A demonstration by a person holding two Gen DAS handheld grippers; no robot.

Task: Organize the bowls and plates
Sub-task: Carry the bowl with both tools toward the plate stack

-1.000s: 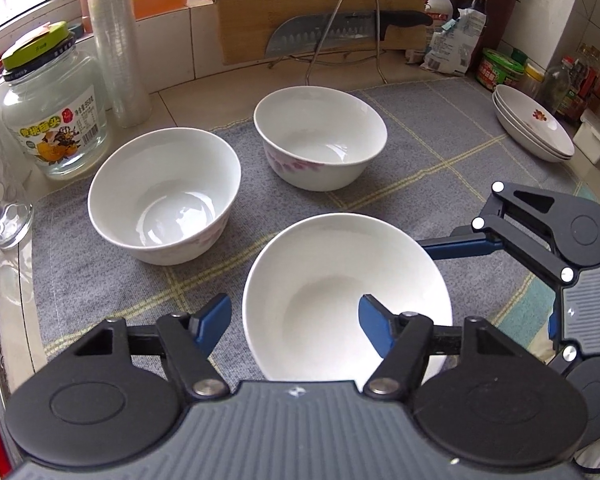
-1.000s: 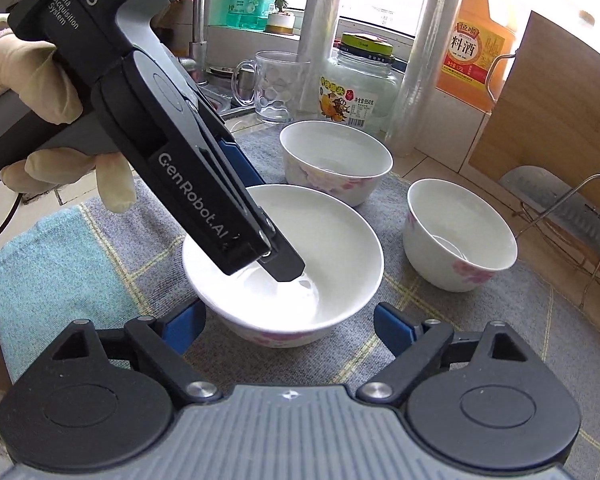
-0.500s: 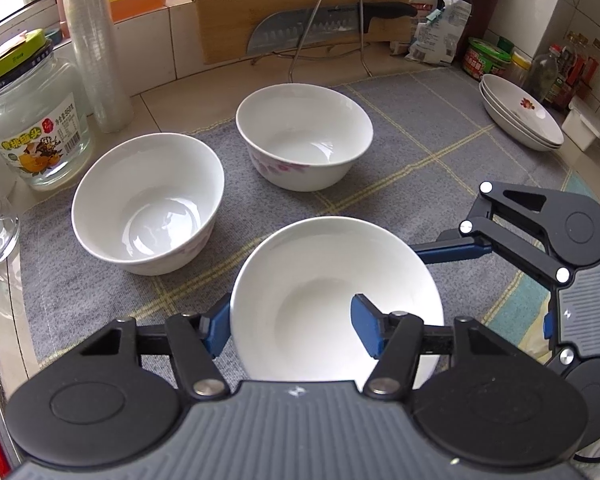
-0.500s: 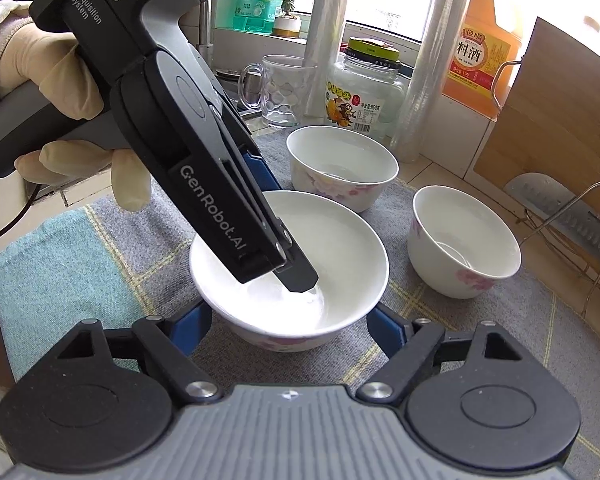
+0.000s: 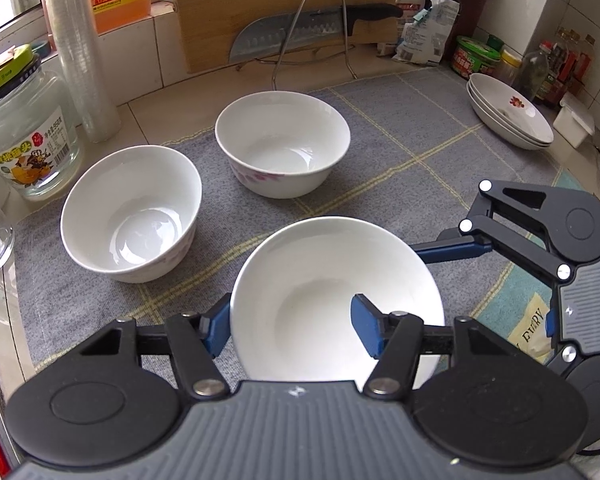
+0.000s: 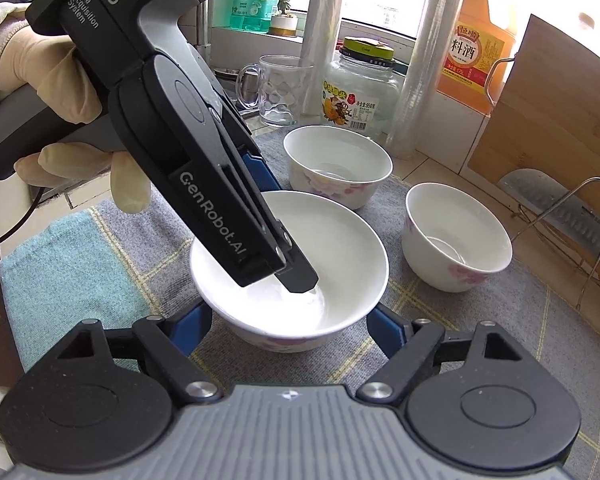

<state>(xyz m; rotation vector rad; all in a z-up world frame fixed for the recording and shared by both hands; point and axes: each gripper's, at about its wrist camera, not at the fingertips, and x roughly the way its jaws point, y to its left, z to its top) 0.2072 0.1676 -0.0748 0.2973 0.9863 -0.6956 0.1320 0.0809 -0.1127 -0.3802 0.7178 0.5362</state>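
The left gripper (image 5: pixel 292 328) is clamping the rim of the near bowl (image 5: pixel 332 304), 1 jaw inside and 1 outside, with the bowl sitting on the grey mat (image 5: pixel 400 152). The right gripper (image 6: pixel 290 332) is bracketing the same bowl, its jaws having just closed in; contact is unclear. Judging by this, nesting is starting: next, lifting it into 1 of the 2 bowls beyond. Only the left view is showing stacked plates (image 5: pixel 508 116) right of the near bowl; only the right view is showing the gloved hand (image 6: pixel 60 92).
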